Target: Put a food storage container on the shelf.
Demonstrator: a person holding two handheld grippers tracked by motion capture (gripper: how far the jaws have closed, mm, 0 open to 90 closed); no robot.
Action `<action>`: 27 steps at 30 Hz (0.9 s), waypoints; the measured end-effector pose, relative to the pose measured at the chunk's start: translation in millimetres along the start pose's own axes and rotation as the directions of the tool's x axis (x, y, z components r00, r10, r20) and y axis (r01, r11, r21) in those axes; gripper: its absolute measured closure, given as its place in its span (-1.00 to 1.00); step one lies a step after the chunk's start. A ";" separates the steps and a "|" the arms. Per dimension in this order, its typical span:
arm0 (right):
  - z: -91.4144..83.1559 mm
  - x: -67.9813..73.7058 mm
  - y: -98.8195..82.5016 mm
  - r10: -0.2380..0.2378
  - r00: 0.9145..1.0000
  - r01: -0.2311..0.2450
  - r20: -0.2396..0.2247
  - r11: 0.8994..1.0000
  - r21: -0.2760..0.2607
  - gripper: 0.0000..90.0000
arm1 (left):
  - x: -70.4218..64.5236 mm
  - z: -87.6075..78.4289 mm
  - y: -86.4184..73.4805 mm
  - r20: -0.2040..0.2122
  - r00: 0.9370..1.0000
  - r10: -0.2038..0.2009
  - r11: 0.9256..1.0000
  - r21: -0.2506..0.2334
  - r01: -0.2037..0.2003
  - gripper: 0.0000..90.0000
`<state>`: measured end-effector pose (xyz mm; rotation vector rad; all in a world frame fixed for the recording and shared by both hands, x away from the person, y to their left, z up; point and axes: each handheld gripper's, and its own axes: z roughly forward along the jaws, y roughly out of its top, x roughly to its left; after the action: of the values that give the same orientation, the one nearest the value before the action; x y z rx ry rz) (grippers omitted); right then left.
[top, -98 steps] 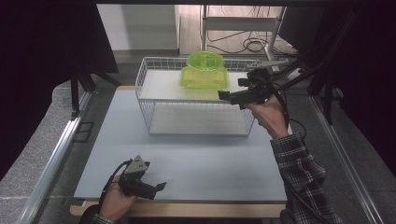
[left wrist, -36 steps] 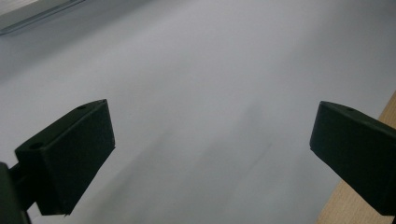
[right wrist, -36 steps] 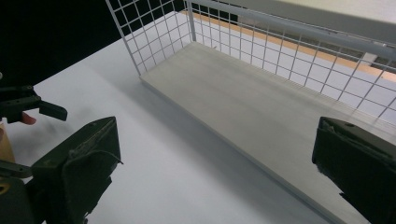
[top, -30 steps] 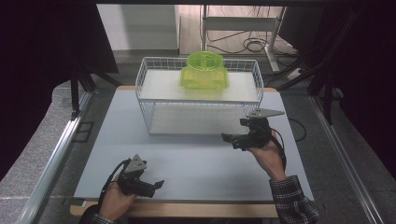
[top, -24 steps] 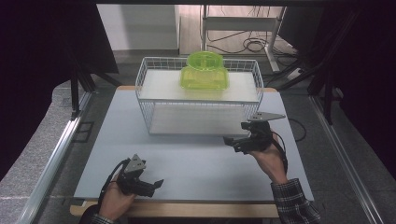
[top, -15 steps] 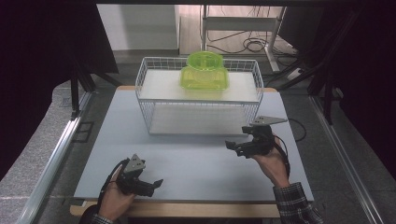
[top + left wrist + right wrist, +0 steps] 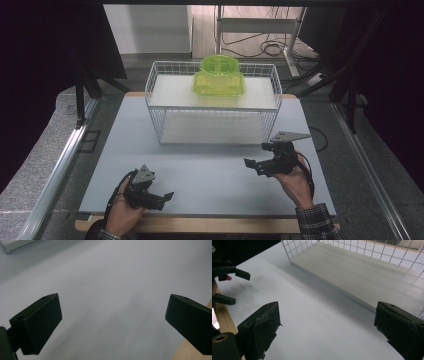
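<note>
Your left gripper point(image 7: 162, 196) sits at the lower left of the high view, low over the table point(image 7: 210, 170) near its front edge, with your hand point(image 7: 122, 212) wrapped around its body from below. Its jaws are spread wide with nothing between them; in the left gripper view point(image 7: 112, 322) they stand far apart at the left and right edges of the frame, over bare pale surface, with a strip of the wooden table edge point(image 7: 192, 352) showing at the lower right corner.

Your right gripper point(image 7: 252, 165) is at the lower right of the high view, just in front of the wire basket point(image 7: 212, 107) and off its right front corner, pointing toward the left of the frame. Its jaws are likewise released and empty. In the right gripper view point(image 7: 327, 325) the two black pads sit wide apart at the bottom corners, the basket's grey floor point(image 7: 362, 272) fills the upper right of the frame, and your other gripper shows small at the left edge.

The green container point(image 7: 218, 79) stands inside the basket at the upper middle of the high view, toward the back and slightly right of centre, upright, with a round top on a squarer lower part. It is well apart from both grippers, and neither touches it or the basket.
</note>
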<state>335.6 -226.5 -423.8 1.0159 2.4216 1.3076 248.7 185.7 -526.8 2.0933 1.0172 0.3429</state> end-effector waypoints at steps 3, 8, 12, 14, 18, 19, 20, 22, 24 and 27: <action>-1.9 -0.1 -3.7 -0.005 1.000 0.005 0.000 1.000 -0.002 -0.85 | -0.1 0.1 0.0 -0.001 1.000 0.003 1.000 -0.001 -0.003 -0.98; -6.0 0.0 -9.0 -0.009 1.000 0.009 -0.001 1.000 -0.010 -0.84 | -0.2 0.0 0.1 -0.005 1.000 0.007 1.000 0.000 -0.007 -0.98; -8.9 0.4 -13.0 -0.010 1.000 0.010 0.002 1.000 -0.016 -0.84 | -0.1 0.0 0.1 -0.008 1.000 0.007 1.000 0.001 -0.007 -0.98; -10.4 0.4 -15.4 -0.010 1.000 0.010 0.006 1.000 -0.021 -0.84 | 0.0 0.0 0.1 -0.009 1.000 0.003 1.000 0.002 -0.003 -0.98; -13.7 -0.3 -21.1 -0.011 1.000 0.011 0.014 1.000 -0.023 -0.84 | 1.0 0.2 -0.1 -0.009 1.000 -0.007 1.000 0.008 0.007 -0.98; -14.3 -0.7 -22.2 -0.011 1.000 0.011 0.015 1.000 -0.024 -0.84 | 1.0 0.4 -0.1 -0.009 1.000 -0.008 1.000 0.009 0.008 -0.98; -15.0 -1.3 -23.6 -0.008 1.000 0.009 0.016 1.000 -0.023 -0.84 | 1.0 0.5 -0.1 -0.009 1.000 -0.009 1.000 0.009 0.009 -0.98; -16.8 -3.1 -27.3 -0.003 1.000 0.004 0.020 1.000 -0.025 -0.84 | 0.9 0.5 0.0 -0.010 1.000 -0.006 1.000 0.010 0.006 -0.98; -18.3 -4.3 -30.2 -0.001 1.000 0.001 0.022 1.000 -0.027 -0.84 | 0.9 0.6 0.0 -0.013 1.000 -0.005 1.000 0.010 0.005 -0.98; -20.4 -5.9 -35.1 0.001 1.000 0.000 0.029 1.000 -0.027 -0.84 | 0.8 0.9 -0.1 -0.014 1.000 -0.005 1.000 0.015 0.005 -0.97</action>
<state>313.6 -256.8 -440.7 1.0208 2.3759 1.3132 249.6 185.8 -527.5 2.1041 1.0361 0.3492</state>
